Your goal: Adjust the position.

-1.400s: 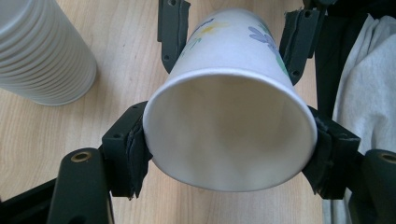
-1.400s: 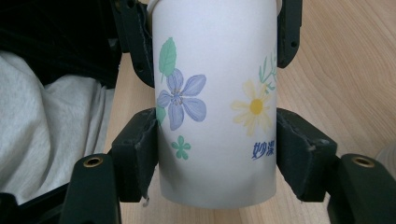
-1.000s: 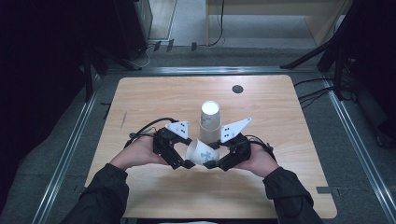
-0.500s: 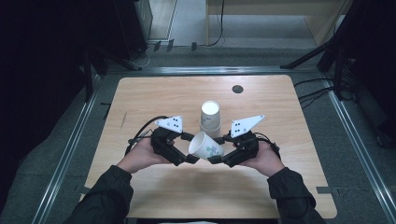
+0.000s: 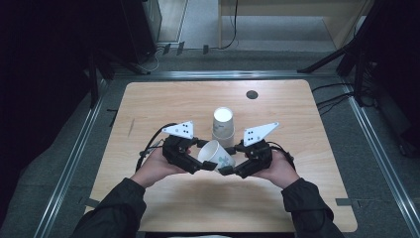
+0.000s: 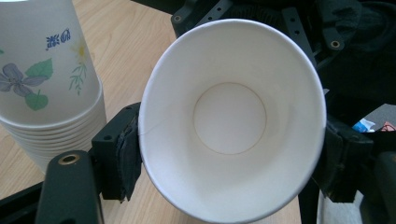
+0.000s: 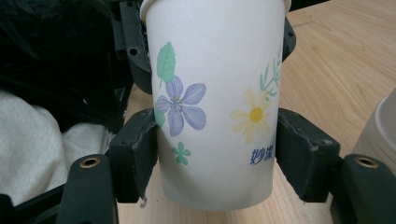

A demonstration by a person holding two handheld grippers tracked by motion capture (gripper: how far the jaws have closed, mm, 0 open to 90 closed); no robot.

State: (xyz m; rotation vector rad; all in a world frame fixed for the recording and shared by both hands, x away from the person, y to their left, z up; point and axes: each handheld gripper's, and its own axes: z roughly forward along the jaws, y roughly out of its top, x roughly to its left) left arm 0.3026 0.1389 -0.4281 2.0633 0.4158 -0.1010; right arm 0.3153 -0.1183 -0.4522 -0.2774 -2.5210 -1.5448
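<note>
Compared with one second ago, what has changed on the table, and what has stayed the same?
The left gripper has just been closing its jaws on the rim of the loose paper cup, which the right gripper holds by its body, both above the table. The cup tilted slightly upward. The stack of cups stayed in place.

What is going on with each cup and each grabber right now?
White flowered paper cup: tipped on its side, empty, held off the table between both grippers.
Stack of flowered paper cups: upside down, standing on the wooden table, untouched.
Left gripper: jaws have just been closing, now at the single cup's rim on either side.
Right gripper: jaws shut on the single cup's lower body.
</note>
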